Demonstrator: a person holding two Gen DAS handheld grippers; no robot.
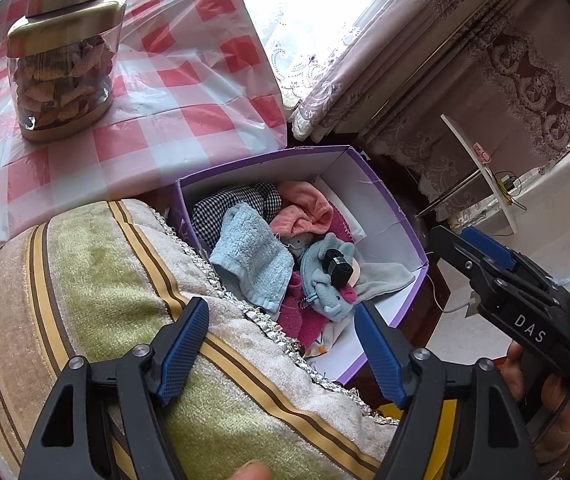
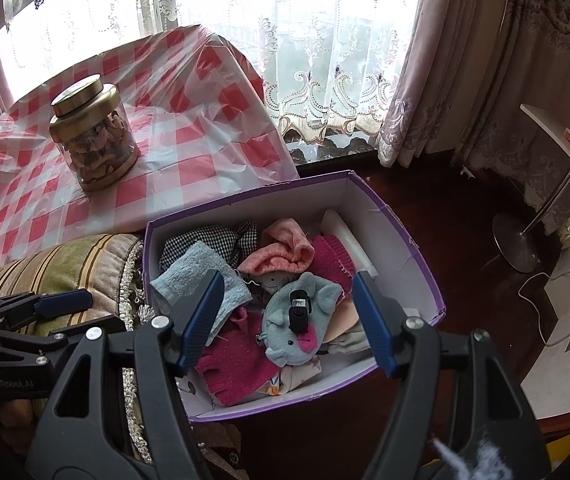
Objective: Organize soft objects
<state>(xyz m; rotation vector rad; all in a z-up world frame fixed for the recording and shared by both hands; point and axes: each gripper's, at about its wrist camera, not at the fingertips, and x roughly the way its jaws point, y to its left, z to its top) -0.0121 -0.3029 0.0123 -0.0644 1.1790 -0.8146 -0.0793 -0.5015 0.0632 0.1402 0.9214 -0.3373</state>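
Observation:
A purple box with a white inside (image 2: 397,240) (image 1: 369,200) sits on the dark floor, filled with soft things. They include a light blue towel (image 2: 201,276) (image 1: 251,258), a pink cloth (image 2: 281,252) (image 1: 305,208), a black-and-white checked cloth (image 2: 205,240) (image 1: 237,204) and a magenta knit (image 2: 237,364). On top lies a grey-blue plush elephant (image 2: 301,328) (image 1: 327,280) with a black clip on it. My right gripper (image 2: 288,278) (image 1: 457,268) hangs open above the box, its jaws framing the elephant without touching it. My left gripper (image 1: 277,308) (image 2: 85,304) is open and empty over the cushion's edge beside the box.
A striped green-and-beige cushion (image 1: 105,280) (image 2: 65,264) presses against the box's left side. Behind it a brass-lidded glass jar (image 1: 61,64) (image 2: 93,136) stands on a red-checked tablecloth (image 1: 189,92). Curtains, a white side table with a metal base (image 2: 513,240) and a floor cable (image 2: 541,320) lie to the right.

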